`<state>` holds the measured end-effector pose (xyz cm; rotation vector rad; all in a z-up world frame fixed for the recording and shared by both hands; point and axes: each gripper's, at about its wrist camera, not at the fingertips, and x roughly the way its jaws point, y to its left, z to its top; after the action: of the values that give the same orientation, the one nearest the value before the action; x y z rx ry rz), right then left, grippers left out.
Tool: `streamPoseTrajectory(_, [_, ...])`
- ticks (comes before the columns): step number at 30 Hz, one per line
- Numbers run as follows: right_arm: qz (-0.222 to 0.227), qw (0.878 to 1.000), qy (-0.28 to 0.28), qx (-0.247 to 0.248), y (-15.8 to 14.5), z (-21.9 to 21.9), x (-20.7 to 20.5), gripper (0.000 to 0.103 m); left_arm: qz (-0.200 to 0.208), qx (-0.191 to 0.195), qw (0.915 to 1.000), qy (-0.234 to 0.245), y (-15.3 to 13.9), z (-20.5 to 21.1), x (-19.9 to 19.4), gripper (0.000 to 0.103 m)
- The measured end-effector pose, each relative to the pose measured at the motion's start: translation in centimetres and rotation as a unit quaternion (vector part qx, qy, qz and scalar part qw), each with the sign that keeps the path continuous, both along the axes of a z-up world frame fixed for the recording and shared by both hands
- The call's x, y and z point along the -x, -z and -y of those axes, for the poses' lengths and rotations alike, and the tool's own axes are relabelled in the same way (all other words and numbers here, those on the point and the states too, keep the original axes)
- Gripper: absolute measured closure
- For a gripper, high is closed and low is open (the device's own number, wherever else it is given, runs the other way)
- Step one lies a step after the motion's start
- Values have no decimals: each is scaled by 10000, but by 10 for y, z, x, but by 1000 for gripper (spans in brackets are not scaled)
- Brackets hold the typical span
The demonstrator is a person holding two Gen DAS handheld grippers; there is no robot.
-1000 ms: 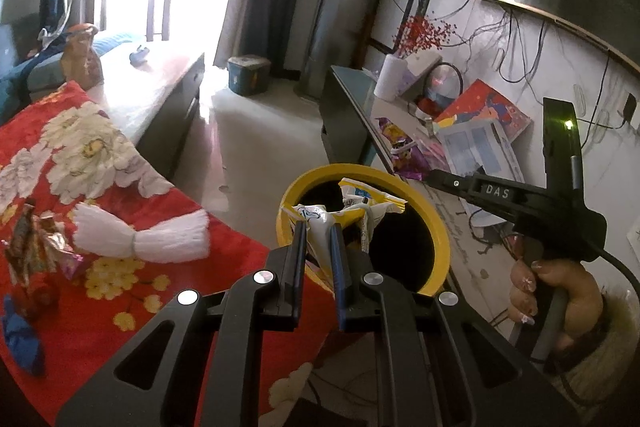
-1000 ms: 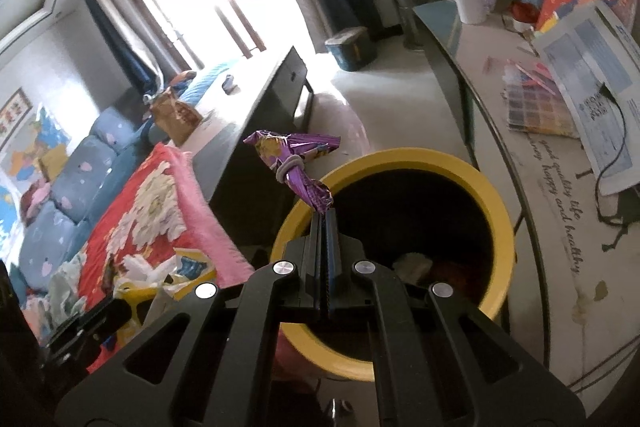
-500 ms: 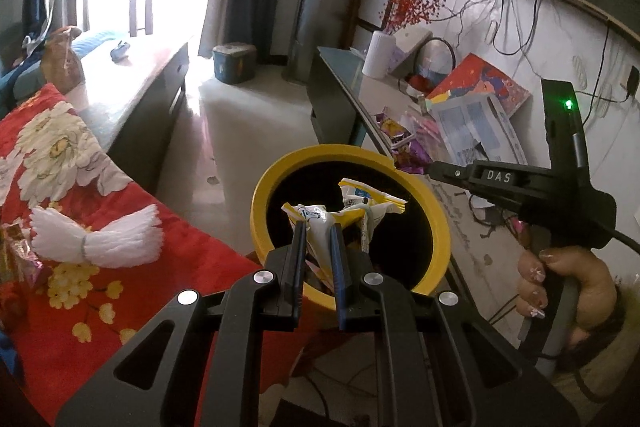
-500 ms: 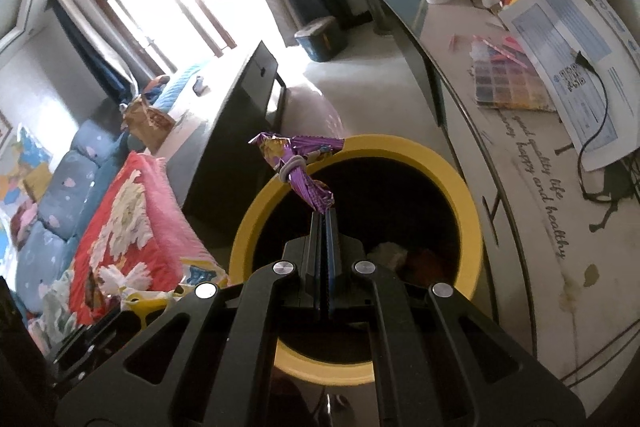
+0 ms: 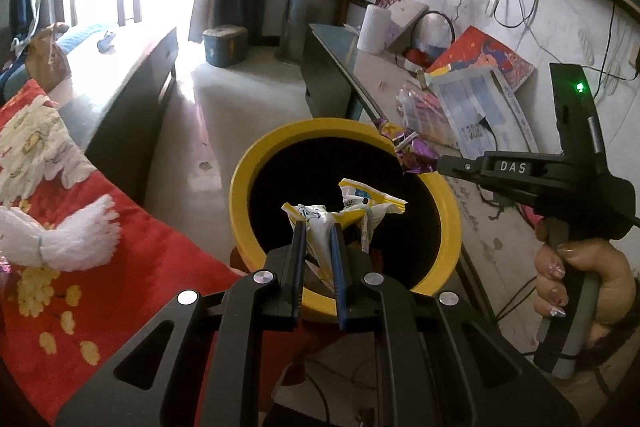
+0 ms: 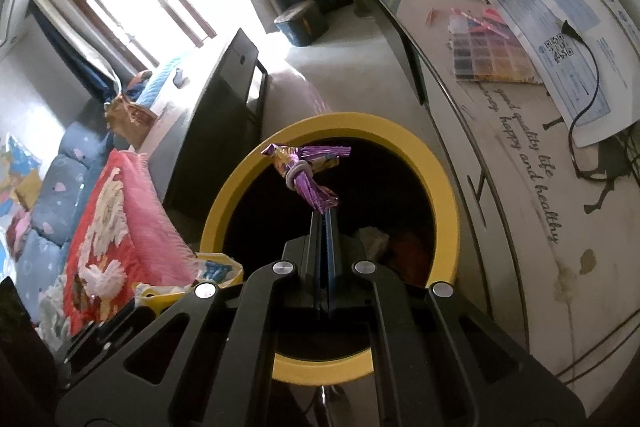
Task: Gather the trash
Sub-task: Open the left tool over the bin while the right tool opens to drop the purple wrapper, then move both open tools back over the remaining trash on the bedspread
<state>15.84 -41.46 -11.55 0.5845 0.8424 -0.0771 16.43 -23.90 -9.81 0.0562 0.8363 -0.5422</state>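
A yellow-rimmed bin (image 5: 240,183) with a dark inside stands on the floor below both grippers. My left gripper (image 5: 318,227) is shut on a crumpled white and yellow wrapper (image 5: 352,205), held over the bin's mouth. My right gripper (image 6: 322,217) is shut on a purple foil wrapper (image 6: 306,173) tied with a pale band, also above the bin (image 6: 440,171). In the left wrist view the right gripper (image 5: 436,163) reaches in from the right, a hand (image 5: 580,279) on its handle, the purple wrapper (image 5: 412,153) at its tip. Some trash (image 6: 374,239) lies at the bin's bottom.
A red flowered blanket (image 5: 100,267) with a white tassel (image 5: 60,239) lies left of the bin. A glass-topped table (image 6: 520,187) to the right carries papers (image 6: 560,11), a bead box (image 6: 492,59), a paper roll (image 5: 374,29) and cables. A dark low cabinet (image 6: 224,95) stands behind.
Both grippers have come down and closer over the bin, which now looks larger and sits more squarely beneath the two held wrappers. Both grips are unchanged.
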Motion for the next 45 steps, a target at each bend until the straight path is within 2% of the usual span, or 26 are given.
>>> streamPoseTrajectory(6, [-87,9999,14,-110,5,5,-1,100,-51,22,9999,105,9,10,-6,89])
streamPoseTrajectory(8, [-118,9998,29,-181,7,7,-1,82,-51,71,9999,134,9,11,-7,81])
streamPoseTrajectory(9, [-99,9998,79,-175,7,8,0,79,-36,99,9998,141,9,11,-8,79])
streamPoseTrajectory(10, [-81,9998,110,-162,6,9,1,73,3,130,9998,149,7,10,-7,71])
streamPoseTrajectory(11, [-51,9998,137,-158,5,10,2,69,41,154,9998,147,6,10,-6,56])
streamPoseTrajectory(13, [3,9997,188,-133,2,11,3,63,161,196,9996,88,1,6,-3,37])
streamPoseTrajectory(15, [91,9997,219,-51,-3,11,5,60,254,246,9994,38,-4,3,-1,31])
streamPoseTrajectory(17, [172,9996,222,39,-9,9,6,56,368,244,9990,-50,-10,-3,3,18])
streamPoseTrajectory(20, [315,9991,218,169,-18,5,8,47,508,241,9983,-174,-19,-12,7,14])
streamPoseTrajectory(26, [521,9980,63,361,-32,-8,10,41,673,236,9965,-442,-34,-31,13,11])
streamPoseTrajectory(45, [954,9916,-611,624,-62,-65,16,36,1103,393,9873,-1077,-67,-99,34,11])
